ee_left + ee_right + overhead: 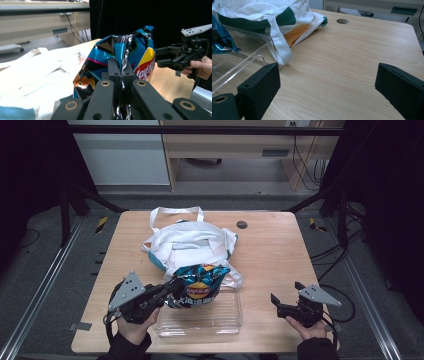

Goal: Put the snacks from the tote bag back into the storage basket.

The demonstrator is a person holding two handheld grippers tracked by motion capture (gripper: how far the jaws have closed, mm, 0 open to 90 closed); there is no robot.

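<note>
So there's a wooden table (pixel 270 255) with a white tote bag (pixel 187 242) lying in the middle, and a clear plastic tray (pixel 220 317) right in front of it, at the near edge. The chip bag (pixel 197 287) hangs over the tray's back left part, pinched at its crinkled top by the left gripper (pixel 167 292), jaws clamped tight on the foil. The right gripper (pixel 285 306) sits off to the right with jaws wide apart, nothing in them. Looks like the chips are going into the tray, so next it's probably lower and let go.
</note>
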